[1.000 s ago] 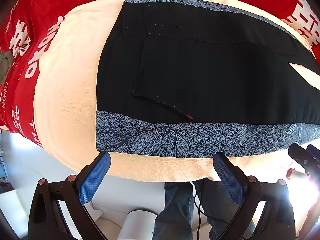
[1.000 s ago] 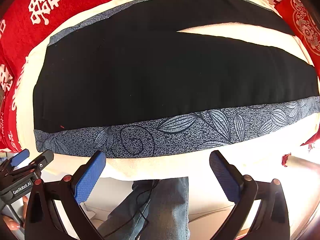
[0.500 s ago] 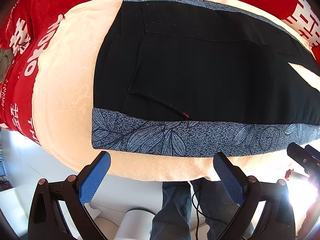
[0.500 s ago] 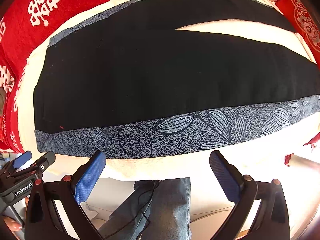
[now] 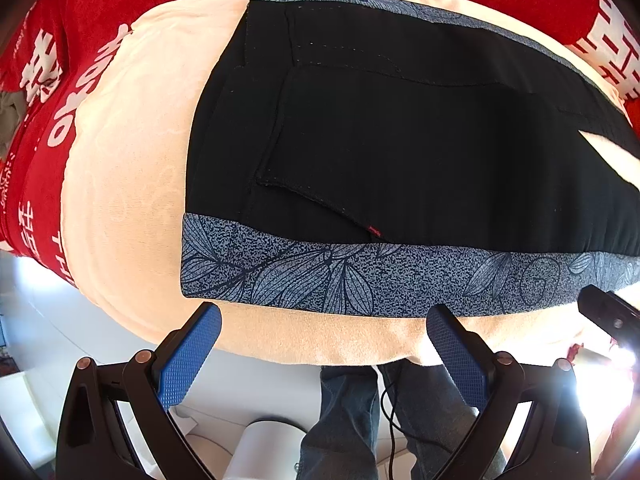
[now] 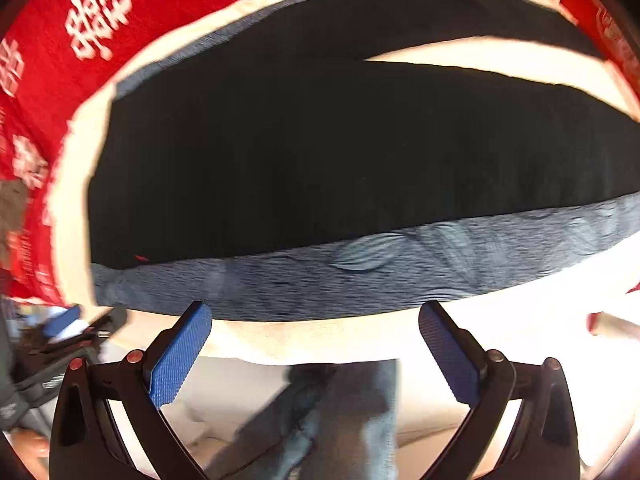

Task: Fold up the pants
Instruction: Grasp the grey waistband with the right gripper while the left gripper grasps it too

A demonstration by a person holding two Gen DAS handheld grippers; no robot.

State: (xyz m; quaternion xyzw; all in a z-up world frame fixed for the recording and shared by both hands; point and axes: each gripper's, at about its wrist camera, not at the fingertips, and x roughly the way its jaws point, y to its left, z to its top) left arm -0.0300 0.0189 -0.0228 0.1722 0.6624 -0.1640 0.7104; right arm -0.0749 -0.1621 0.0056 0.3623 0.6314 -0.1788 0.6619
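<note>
Black pants (image 5: 400,140) with a grey-blue leaf-print side band (image 5: 360,284) lie flat on a cream cloth (image 5: 120,200), waistband to the left and both legs running right. My left gripper (image 5: 324,344) is open and empty, just off the near band close to the waist end. My right gripper (image 6: 316,340) is open and empty, just off the near band (image 6: 360,276) of the pants (image 6: 320,152) further along the leg. The two legs spread apart at the right, with cream cloth showing between them (image 6: 480,56).
A red cover with white characters (image 5: 40,100) surrounds the cream cloth (image 6: 360,336). The near edge drops off to the floor, where the person's jeans-clad legs (image 5: 348,420) stand. The other gripper shows at each view's side (image 5: 612,316) (image 6: 68,332).
Both grippers have moved closer to the near patterned band, which now lies nearer the fingertips. The right wrist view is blurred from motion and has shifted to the left. Both stay open.
</note>
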